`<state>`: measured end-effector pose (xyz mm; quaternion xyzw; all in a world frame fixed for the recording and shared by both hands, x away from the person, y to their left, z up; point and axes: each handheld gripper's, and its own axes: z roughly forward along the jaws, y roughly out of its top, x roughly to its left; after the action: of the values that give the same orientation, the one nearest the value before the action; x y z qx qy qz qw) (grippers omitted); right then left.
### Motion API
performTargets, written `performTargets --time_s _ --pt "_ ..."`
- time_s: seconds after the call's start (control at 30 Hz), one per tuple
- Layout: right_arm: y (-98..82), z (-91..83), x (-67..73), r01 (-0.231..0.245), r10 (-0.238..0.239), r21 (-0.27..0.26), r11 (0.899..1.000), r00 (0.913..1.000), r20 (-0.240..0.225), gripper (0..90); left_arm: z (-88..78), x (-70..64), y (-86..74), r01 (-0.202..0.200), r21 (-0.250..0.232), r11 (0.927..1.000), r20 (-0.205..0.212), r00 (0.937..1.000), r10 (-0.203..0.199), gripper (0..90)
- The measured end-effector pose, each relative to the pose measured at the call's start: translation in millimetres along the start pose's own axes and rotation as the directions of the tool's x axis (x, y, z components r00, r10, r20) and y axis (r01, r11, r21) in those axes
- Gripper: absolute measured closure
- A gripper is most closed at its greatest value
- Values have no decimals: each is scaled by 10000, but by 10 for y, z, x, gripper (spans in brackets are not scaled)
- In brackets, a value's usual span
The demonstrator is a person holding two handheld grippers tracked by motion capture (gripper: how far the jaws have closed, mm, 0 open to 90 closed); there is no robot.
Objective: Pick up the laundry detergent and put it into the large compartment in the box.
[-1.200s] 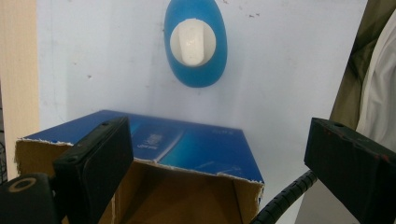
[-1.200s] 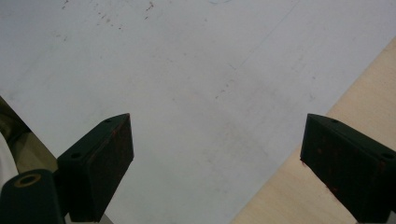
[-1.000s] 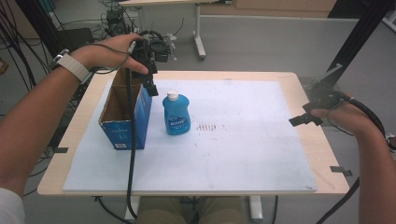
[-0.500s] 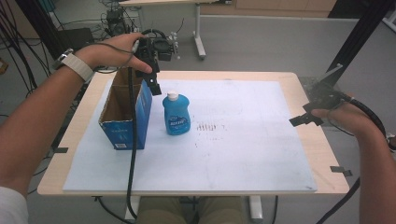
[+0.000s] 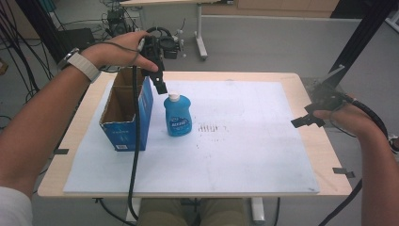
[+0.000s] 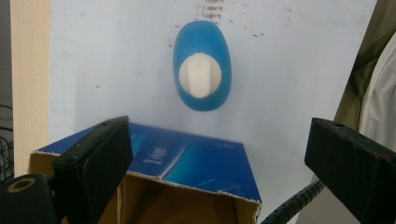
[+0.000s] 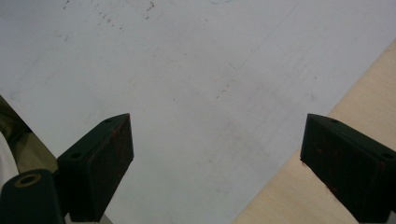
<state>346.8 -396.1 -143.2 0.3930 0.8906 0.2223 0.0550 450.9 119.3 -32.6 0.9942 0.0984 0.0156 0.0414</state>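
The bottle (image 5: pixel 178 116) stands upright on the white mat (image 5: pixel 244 141), just beside the open box (image 5: pixel 126 113) on the side nearer the middle of the surface (image 5: pixel 301 84), apart from its blue wall by a narrow gap. Its long axis runs vertical, white cap (image 5: pixel 173 96) pointing straight up; seen from above in the left gripper view the body is a flattened oval, its broad faces turned toward the box and away from it. The left tool (image 5: pixel 160 81) hangs above the box's far corner, near the cap, jaws wide and holding nothing. The step in hand looks like a reach for the bottle, likely to put it in the box. To do it well, bring the tool over the cap, line the jaws across the narrow thickness of the oval rather than its width, come straight down and close around the neck or upper shoulder, so the bottle does not tip or twist. The right tool (image 5: pixel 316 111) waits at the mat's right edge, well apart, jaws also wide and empty.
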Motion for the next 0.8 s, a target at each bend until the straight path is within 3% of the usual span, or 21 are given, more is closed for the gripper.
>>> performTargets --time_s 0.8 --pt "-77 -38 -15 -89 90 -99 9999 10000 24 96 95 49 279 108 180 9998 45 9999 -109 80"
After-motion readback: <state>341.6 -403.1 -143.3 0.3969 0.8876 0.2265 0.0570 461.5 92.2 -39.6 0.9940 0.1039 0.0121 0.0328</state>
